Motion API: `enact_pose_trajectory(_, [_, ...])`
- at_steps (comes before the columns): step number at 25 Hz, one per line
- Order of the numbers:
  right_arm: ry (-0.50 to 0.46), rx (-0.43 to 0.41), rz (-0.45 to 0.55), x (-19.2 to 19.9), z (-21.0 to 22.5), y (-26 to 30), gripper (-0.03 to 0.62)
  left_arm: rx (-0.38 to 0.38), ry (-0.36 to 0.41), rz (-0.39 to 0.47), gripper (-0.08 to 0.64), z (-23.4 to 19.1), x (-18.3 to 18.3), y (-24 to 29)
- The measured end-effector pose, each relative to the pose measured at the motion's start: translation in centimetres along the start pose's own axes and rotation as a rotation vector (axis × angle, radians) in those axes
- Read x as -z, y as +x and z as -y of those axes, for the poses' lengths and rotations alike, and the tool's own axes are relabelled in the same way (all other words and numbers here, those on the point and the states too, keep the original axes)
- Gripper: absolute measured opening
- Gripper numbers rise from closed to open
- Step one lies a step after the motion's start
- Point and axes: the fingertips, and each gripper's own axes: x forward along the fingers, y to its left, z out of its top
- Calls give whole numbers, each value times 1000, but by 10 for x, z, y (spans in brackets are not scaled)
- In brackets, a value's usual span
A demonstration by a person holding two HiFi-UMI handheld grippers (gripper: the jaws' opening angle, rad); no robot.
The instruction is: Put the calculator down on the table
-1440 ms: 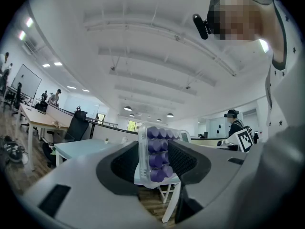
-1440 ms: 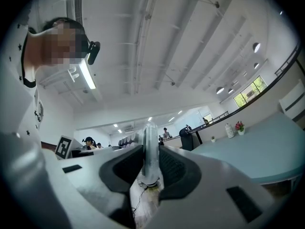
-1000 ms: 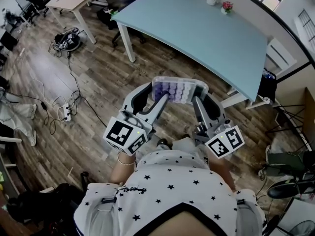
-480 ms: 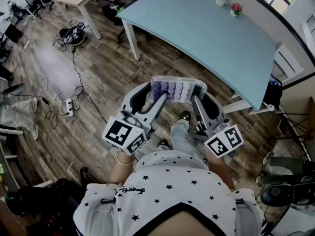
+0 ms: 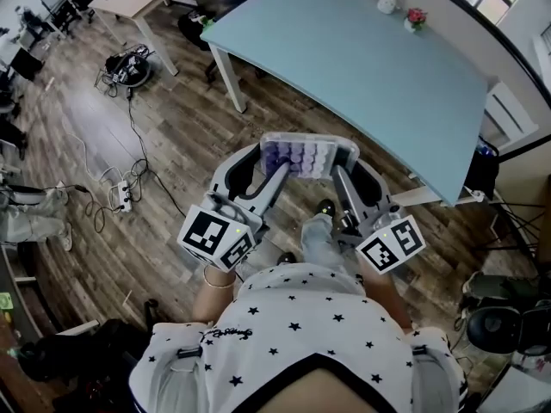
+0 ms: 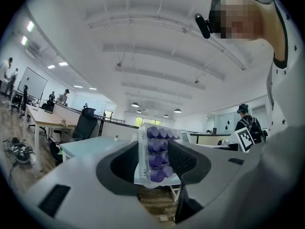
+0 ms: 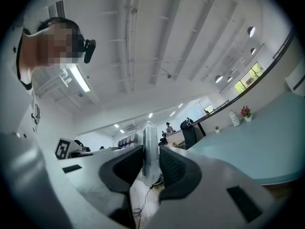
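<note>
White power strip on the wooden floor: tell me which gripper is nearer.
Left. The left gripper grips the clear, purple-buttoned calculator at the end toward the white power strip; the right gripper grips its other end, farther away.

The calculator [image 5: 308,156] has purple buttons; the table [image 5: 370,67] is pale blue.

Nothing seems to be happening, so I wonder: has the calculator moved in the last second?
Yes. In the head view the calculator has come a little nearer the near edge of the blue table: the gap between them has narrowed.
</note>
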Motion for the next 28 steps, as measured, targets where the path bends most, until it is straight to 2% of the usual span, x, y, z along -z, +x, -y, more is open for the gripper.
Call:
enact_pose_trajectory(12, [26,-25,-1,-6,53,35,103,-28,17,-15,201,-27,2,55])
enact_pose_trajectory(20, [31,-50,-19,-20,89,64,101,-61,11,-14,201,-46,-4,95])
enact_pose_trajectory(28, [29,-49,-22,-37,130,78,101,-61,16,-14,204,-53,-7,142])
